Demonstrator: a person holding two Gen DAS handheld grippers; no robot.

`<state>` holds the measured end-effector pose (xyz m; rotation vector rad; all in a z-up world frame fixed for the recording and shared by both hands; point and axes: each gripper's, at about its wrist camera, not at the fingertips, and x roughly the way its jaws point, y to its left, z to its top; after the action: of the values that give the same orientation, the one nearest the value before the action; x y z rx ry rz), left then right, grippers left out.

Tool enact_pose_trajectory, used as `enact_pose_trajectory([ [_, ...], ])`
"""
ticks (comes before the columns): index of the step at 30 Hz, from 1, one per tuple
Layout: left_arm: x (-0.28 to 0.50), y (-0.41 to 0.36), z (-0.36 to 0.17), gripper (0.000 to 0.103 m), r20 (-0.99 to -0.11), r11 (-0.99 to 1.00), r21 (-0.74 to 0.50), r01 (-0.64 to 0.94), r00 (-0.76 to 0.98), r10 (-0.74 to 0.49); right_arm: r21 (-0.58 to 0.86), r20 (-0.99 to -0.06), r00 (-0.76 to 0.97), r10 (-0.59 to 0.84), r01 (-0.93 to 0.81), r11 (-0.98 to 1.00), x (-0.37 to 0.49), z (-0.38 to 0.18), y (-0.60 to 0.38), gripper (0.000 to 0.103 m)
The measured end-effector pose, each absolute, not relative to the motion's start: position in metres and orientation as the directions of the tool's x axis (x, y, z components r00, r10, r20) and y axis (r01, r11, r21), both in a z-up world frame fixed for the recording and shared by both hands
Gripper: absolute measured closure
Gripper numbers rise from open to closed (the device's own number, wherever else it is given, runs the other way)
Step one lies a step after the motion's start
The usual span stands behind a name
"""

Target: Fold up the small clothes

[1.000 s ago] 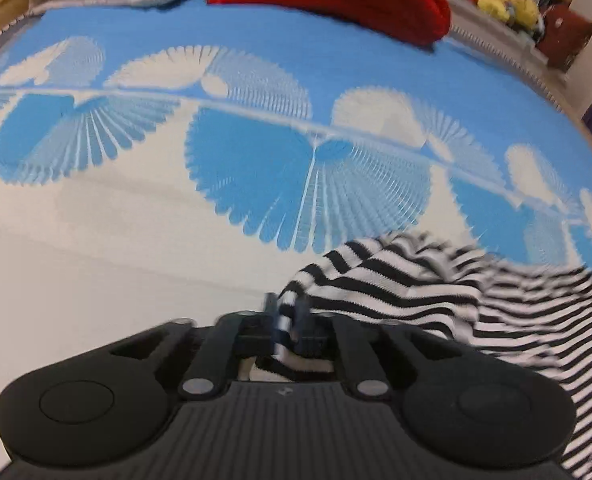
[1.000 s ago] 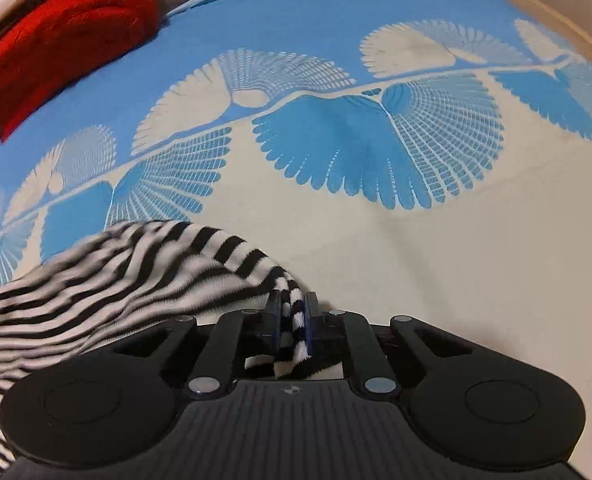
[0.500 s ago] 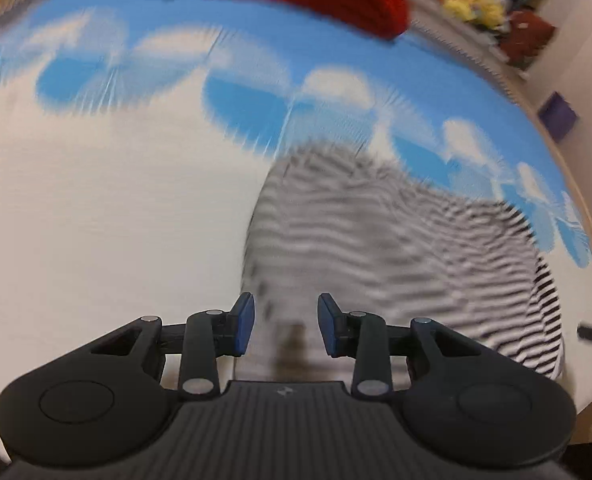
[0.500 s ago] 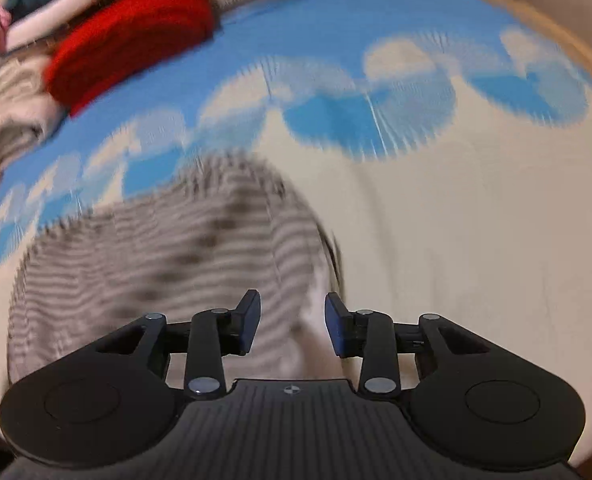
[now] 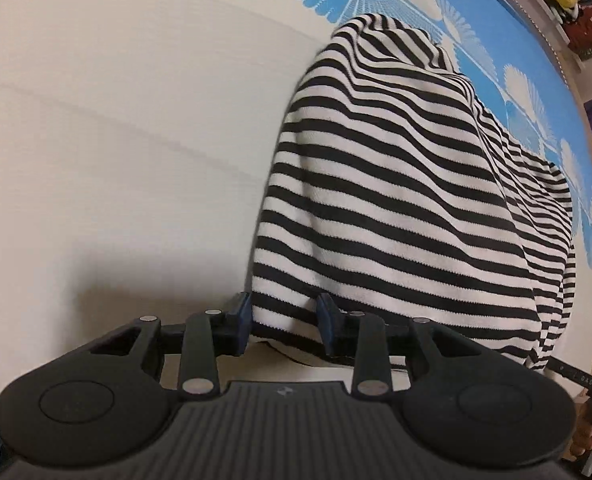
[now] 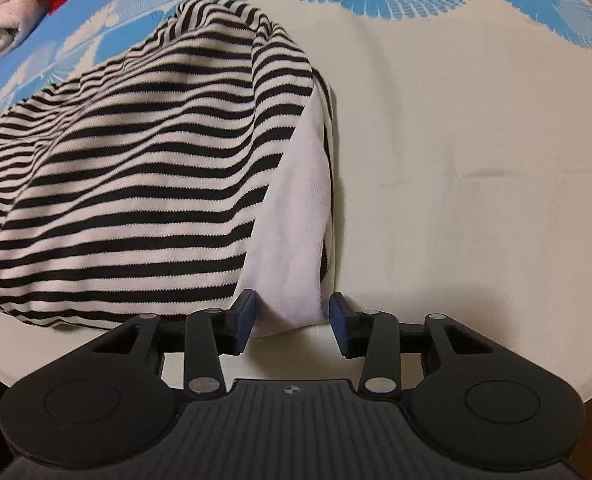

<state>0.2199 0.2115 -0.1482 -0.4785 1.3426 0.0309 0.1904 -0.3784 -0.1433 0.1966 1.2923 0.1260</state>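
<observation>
Both claws gape unclamped: left claw [image 5: 283, 322], right claw [image 6: 292, 318] opening, striped garment [image 5: 395, 200] edge between pads.

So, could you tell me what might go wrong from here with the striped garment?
1. The striped garment lies humped and wrinkled, so pressing on could set a crooked fold.
2. Its white inner layer pokes out at the side and may stay exposed.
3. The hem sits between the pads of the left gripper and the opening right gripper; pulling away could snag and drag it.
</observation>
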Motion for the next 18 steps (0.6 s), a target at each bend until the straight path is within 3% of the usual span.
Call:
enact_pose_trajectory([
  [1,0.22,0.211,-0.148,0.071,-0.935,0.902,-0.322,-0.287,0.246,-0.255,0.21,-0.941,0.275,0.198,0.015,0.977,0.192,-0.144,-0.378,0.066],
  [2,0.22,0.211,-0.147,0.09,-0.93,0.9,-0.333,-0.281,0.255,-0.264,0.219,-0.938,0.28,0.206,0.015,0.976,0.192,-0.143,-0.378,0.077],
  [4,0.217,0.211,-0.142,0.096,-0.915,0.896,-0.358,-0.263,0.288,-0.281,0.242,-0.927,0.296,0.229,0.007,0.97,0.191,-0.139,-0.379,0.095],
  [7,0.206,0.221,-0.118,0.098,-0.861,0.875,-0.413,-0.25,0.42,-0.286,0.295,-0.875,0.402,0.27,0.002,0.955,0.188,-0.114,-0.39,0.098],
  [9,0.194,0.233,-0.098,0.099,-0.786,0.848,-0.485,-0.216,0.533,-0.314,0.465,-0.764,0.543,0.349,0.088,0.881,0.178,-0.085,-0.423,0.1],
  [11,0.19,0.235,-0.1,0.1,-0.826,0.888,-0.403,-0.222,0.507,-0.248,0.519,-0.714,0.597,0.365,0.102,0.848,0.168,-0.073,-0.444,0.101],
  [14,0.191,0.238,-0.123,0.1,-0.891,0.903,-0.346,-0.255,0.39,-0.231,0.41,-0.84,0.449,0.305,0.157,0.898,0.169,-0.1,-0.451,0.101],
  [18,0.193,0.233,-0.131,0.1,-0.92,0.923,-0.302,-0.239,0.328,-0.216,0.305,-0.91,0.334,0.245,0.141,0.942,0.168,-0.122,-0.441,0.102],
])
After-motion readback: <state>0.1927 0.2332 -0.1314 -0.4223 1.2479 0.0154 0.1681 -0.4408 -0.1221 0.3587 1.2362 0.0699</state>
